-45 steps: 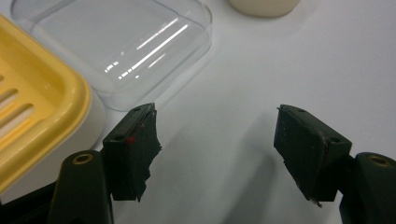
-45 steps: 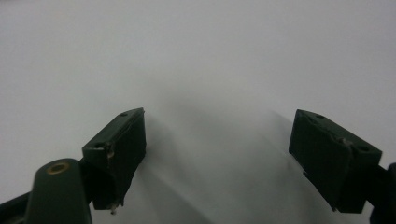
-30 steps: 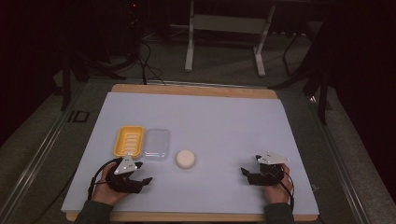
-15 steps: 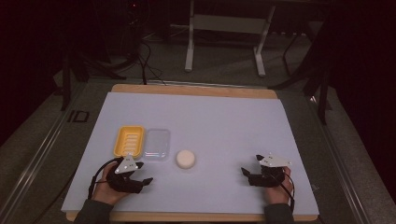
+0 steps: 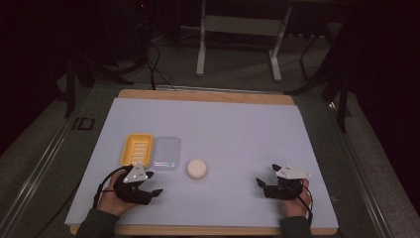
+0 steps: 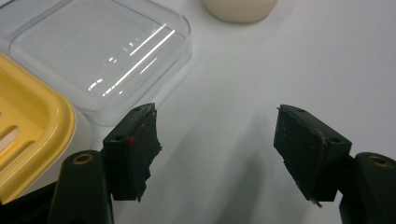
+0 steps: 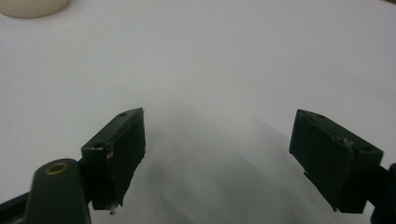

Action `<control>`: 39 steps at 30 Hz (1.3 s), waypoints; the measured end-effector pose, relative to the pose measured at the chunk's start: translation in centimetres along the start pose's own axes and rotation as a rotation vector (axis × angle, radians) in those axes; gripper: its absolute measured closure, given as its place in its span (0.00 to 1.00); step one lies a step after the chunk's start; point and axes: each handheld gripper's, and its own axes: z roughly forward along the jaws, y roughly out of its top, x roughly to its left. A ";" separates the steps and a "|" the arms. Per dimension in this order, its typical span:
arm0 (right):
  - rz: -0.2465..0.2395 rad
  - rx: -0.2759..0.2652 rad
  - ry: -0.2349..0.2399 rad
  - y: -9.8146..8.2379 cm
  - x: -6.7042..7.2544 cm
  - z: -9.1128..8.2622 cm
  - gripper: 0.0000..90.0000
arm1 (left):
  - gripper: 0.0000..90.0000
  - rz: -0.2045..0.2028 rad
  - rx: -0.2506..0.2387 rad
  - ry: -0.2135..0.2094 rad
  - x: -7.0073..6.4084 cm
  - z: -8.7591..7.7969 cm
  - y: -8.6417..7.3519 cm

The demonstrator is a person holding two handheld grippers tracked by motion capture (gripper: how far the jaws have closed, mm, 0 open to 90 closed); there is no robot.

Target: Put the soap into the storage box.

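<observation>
Soap bar (image 5: 197, 169) resting on table (image 5: 237, 129), right of clear lid (image 5: 166, 153) and yellow dish (image 5: 137, 148). Both grippers, left (image 6: 219, 140) and right (image 7: 219, 154), parted, empty. Pre-grasp; next, reaching soap.

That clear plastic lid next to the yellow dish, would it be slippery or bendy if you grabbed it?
Probably slippery: the clear lid is glossy, with bright streaks of light across its top. It looks thin and see-through, so likely light, and it may flex a bit under a squeeze. Lying flat and low on the table, it should slide rather than tip if pushed.
</observation>
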 end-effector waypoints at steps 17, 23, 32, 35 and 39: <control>-0.004 0.002 0.002 0.0 0.1 0.0 0.20 | 0.33 0.075 0.062 -0.052 -0.1 0.6 1.4; -0.004 0.002 0.003 0.0 0.1 0.0 0.20 | 0.33 0.107 0.079 -0.059 -0.3 0.8 2.2; -0.006 0.004 0.003 0.0 0.1 0.0 0.20 | 0.33 0.139 0.126 -0.076 -0.2 0.9 2.8; -0.007 0.006 0.002 0.0 0.1 0.1 0.20 | 0.33 0.143 0.132 -0.074 -0.1 0.9 2.9; -0.007 0.006 0.003 0.0 0.1 0.1 0.20 | 0.33 0.154 0.146 -0.074 -0.1 0.9 3.0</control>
